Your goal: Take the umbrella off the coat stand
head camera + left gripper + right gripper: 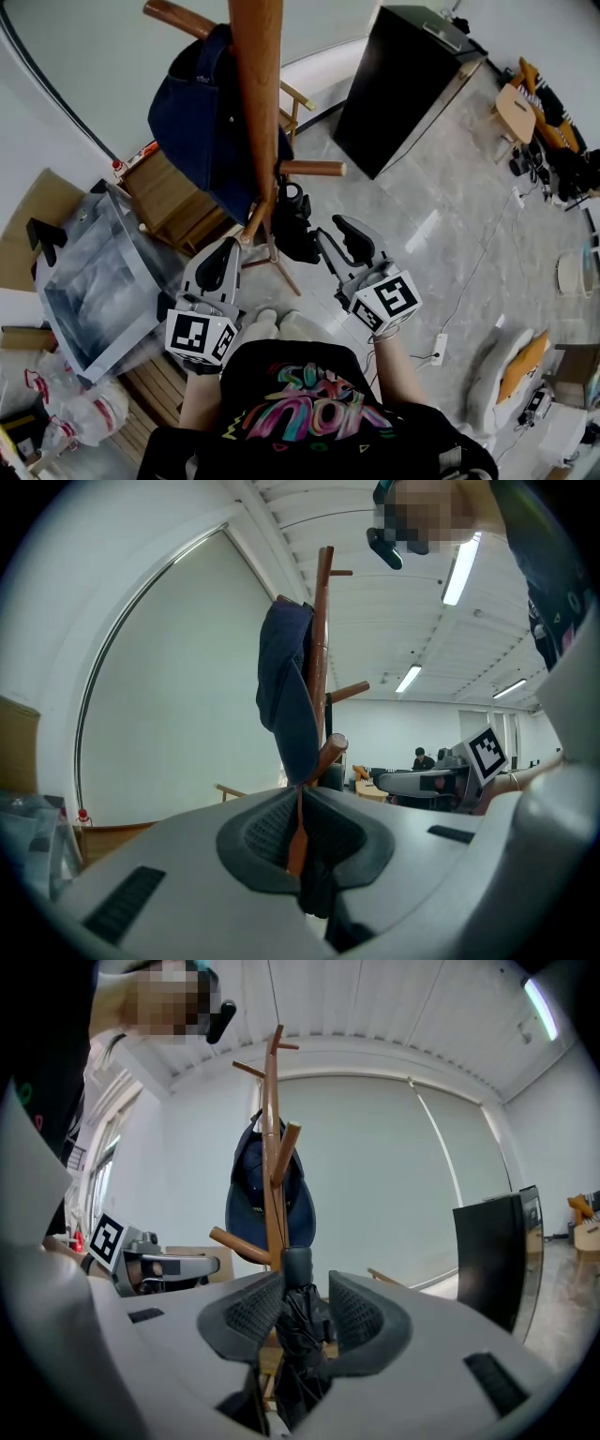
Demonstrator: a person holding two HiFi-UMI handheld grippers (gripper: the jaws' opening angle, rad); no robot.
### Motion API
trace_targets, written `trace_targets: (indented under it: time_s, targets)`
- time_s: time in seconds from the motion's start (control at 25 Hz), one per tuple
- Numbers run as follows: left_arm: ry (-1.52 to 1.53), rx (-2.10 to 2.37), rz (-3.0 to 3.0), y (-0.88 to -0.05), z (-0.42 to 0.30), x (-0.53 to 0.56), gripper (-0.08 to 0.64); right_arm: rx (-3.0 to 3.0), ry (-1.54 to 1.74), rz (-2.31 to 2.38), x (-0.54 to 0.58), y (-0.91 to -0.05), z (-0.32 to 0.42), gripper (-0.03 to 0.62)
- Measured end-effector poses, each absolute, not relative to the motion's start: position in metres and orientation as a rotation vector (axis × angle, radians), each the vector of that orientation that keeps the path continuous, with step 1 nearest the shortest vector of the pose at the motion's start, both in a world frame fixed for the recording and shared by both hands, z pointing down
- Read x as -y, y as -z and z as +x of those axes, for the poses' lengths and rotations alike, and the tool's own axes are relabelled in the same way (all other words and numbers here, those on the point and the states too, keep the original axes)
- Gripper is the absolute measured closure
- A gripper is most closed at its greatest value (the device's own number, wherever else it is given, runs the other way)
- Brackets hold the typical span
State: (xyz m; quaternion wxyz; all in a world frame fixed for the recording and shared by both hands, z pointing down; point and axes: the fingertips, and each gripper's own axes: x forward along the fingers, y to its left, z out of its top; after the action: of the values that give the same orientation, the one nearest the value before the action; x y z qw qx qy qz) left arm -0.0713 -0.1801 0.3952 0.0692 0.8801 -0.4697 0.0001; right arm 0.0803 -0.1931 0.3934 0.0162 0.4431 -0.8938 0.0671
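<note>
The wooden coat stand (258,84) (323,639) (273,1147) carries a dark blue bag (202,112) (286,696) (258,1194). A folded black umbrella (295,230) (298,1335) hangs beside the pole, below a short peg (314,169). My right gripper (328,228) (298,1293) is open around the umbrella, which touches the left pad while a gap shows at the right pad. My left gripper (230,246) (302,803) is shut, its tip at the end of a slanted lower peg (253,223) (330,750). A thin brown strip shows in the slit between its pads.
A tall black cabinet (403,84) (497,1251) stands to the right of the stand. Wooden crates (173,202) and a clear plastic box (94,281) sit left of it. A power strip (438,349) and its cable lie on the floor. A person (424,758) sits far off.
</note>
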Motion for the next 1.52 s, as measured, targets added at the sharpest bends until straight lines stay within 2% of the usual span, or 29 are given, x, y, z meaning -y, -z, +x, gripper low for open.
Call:
trace_targets:
  time_s: [0.32, 0.52, 0.8, 1.52]
  targets:
    - [-0.001, 1.414, 2.650, -0.396, -0.068, 0.173, 0.526, 2.822, -0.218, 1.173, 0.204, -0.423, 0.057, 0.267]
    - [-0.007, 1.410, 2.650, -0.397, -0.068, 0.167, 0.528, 2.788, -0.232, 1.156, 0.219, -0.445, 0.052, 0.211]
    - [-0.017, 1.414, 2.639, -0.403, -0.068, 0.165, 0.526, 2.776, -0.244, 1.086, 0.231, -0.463, 0.043, 0.179]
    - [-0.023, 1.452, 2.614, -0.406, -0.075, 0.159, 0.526, 2.761, -0.243, 1.032, 0.251, -0.493, 0.015, 0.176]
